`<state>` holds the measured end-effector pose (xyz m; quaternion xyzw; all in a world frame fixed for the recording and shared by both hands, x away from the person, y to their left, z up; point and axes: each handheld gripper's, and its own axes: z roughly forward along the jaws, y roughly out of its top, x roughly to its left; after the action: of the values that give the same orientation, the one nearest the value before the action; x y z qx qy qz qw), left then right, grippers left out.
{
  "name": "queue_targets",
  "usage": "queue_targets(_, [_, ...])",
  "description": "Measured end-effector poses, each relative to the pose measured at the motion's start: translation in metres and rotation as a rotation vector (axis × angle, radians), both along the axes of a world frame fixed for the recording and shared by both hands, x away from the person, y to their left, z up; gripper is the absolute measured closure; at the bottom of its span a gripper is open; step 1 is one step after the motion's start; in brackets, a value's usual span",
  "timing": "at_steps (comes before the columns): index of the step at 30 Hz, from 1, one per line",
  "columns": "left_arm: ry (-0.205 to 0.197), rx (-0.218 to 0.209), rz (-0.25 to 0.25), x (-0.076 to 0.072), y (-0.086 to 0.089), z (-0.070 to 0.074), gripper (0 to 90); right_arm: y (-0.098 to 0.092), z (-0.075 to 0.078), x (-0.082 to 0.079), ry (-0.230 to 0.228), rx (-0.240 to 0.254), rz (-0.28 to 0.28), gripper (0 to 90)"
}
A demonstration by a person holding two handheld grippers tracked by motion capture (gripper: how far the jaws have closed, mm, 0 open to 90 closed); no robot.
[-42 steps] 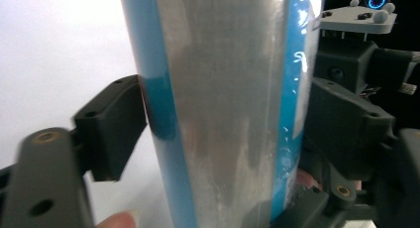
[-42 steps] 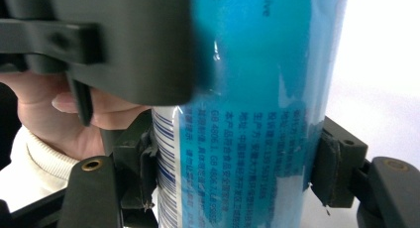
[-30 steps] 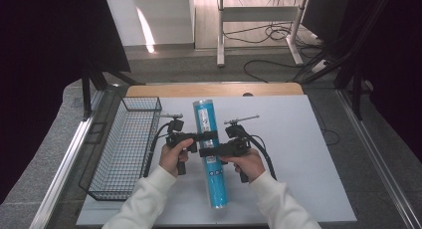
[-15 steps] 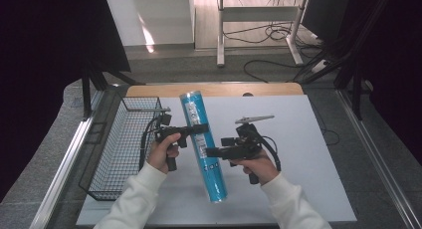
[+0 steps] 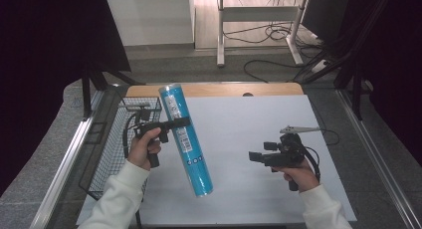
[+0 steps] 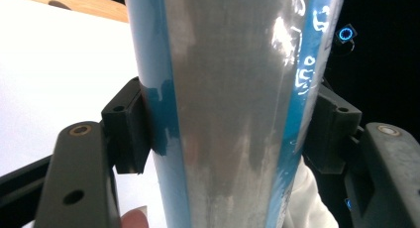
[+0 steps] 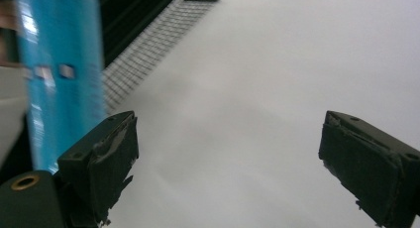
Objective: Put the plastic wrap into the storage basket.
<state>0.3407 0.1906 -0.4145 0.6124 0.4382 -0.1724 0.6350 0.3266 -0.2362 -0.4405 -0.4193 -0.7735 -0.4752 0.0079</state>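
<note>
A long blue tube (image 5: 185, 139) with a white label hangs tilted above the white table (image 5: 249, 119), its top toward the far left. My left gripper (image 5: 181, 122) is shut on its upper half; in the left gripper view both pads press the sides of the tube (image 6: 233, 109). My right gripper (image 5: 254, 157) is well to the right of the tube, low over the table, and open after its jaws have just let go. In the right gripper view, nothing lies between the jaws of the right gripper (image 7: 228, 158), and the tube (image 7: 59, 79) stands at far left.
A black wire basket (image 5: 114, 154) sits at the table's left edge, just left of my left hand; the basket's mesh (image 7: 148, 54) also shows in the right gripper view. The wooden table edge (image 5: 224, 89) runs along the back. Cables lie on the floor beyond.
Both grippers were on the tube a second ago. The right gripper has opened and moved off to the right. The left gripper has lifted the tube and tilted it toward the basket.
</note>
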Motion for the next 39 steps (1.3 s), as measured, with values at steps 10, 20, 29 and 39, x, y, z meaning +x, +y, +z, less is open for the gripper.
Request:
queue_targets(10, [0.005, 0.006, 0.025, -0.005, 0.018, 0.005, 32.1, -0.01, -0.015, 0.0, -0.017, -0.087, -0.048, 9.1])
queue_targets(20, [-0.006, 0.014, 0.054, -0.009, 0.035, 0.014, 32.1, -0.017, -0.022, -0.003, -0.054, -0.125, -0.075, 9.8])
queue_targets(29, [-0.008, 0.02, 0.076, -0.013, 0.051, 0.019, 32.1, -0.024, -0.023, -0.005, -0.074, -0.129, -0.094, 10.2])
queue_targets(39, [-0.006, 0.022, 0.11, -0.016, 0.069, 0.022, 32.1, -0.028, -0.023, -0.007, -0.107, -0.109, -0.103, 10.2])
